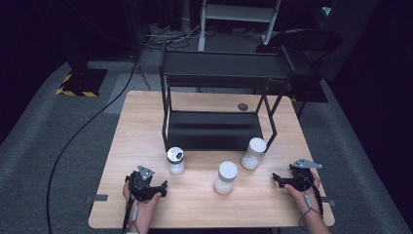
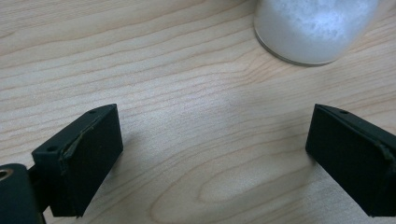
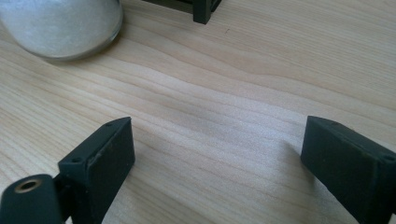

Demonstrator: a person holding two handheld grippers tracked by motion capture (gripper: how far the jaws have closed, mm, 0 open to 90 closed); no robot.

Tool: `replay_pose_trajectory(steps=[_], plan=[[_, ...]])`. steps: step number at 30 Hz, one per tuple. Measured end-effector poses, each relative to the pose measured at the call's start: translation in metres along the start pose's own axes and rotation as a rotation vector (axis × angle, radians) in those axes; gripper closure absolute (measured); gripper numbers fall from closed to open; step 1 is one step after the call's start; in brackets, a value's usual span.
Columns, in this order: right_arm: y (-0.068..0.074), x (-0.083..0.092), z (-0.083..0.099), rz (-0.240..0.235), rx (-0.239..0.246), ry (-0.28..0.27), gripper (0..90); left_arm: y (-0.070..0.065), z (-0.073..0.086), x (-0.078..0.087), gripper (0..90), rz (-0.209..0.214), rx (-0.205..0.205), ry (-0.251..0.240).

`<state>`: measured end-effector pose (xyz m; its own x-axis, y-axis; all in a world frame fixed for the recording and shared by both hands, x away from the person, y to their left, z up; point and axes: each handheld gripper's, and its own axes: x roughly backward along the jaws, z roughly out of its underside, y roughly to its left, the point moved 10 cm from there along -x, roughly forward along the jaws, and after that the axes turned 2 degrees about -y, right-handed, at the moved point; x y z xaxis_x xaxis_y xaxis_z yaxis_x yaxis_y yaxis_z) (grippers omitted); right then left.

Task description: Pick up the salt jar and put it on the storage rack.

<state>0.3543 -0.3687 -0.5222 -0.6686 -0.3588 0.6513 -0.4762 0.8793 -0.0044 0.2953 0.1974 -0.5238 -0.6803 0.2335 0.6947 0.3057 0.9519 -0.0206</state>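
Resting on table [image 1: 146,114], left claw [image 1: 155,187] and right claw [image 1: 281,180] gaping wide, holding nothing. Tall white jars [image 1: 226,177] standing close; careless reaching risking bumping, tipping, rolling off.

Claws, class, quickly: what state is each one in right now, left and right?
Left claw: open, holding nothing, bare table between its jaws.
Right claw: open, holding nothing, above the table.

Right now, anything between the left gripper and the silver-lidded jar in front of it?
Nothing visible. The left gripper sits open on the table, and only bare wood lies between it and the silver-lidded jar. The other two jars stand off to its right, clear of that path.
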Motion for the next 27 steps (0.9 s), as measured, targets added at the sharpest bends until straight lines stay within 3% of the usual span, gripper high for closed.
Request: replay_pose_trajectory(steps=[7,14,17,27], plan=[[0.000,0.000,0.000,-0.001,0.001,0.001,9.0,0.002,-0.001,0.002,4.3,0.028,0.017,-0.040],[0.000,-0.001,-0.001,-0.002,0.002,0.002,8.6,0.001,-0.003,0.013,4.2,0.039,0.041,-0.123],[0.000,-0.001,-0.001,-0.002,0.001,0.002,8.6,0.001,-0.005,0.020,3.9,0.043,0.057,-0.183],[0.000,-0.001,-0.001,-0.002,0.001,0.002,8.5,-0.005,-0.011,0.035,4.0,0.061,0.040,-0.279]])
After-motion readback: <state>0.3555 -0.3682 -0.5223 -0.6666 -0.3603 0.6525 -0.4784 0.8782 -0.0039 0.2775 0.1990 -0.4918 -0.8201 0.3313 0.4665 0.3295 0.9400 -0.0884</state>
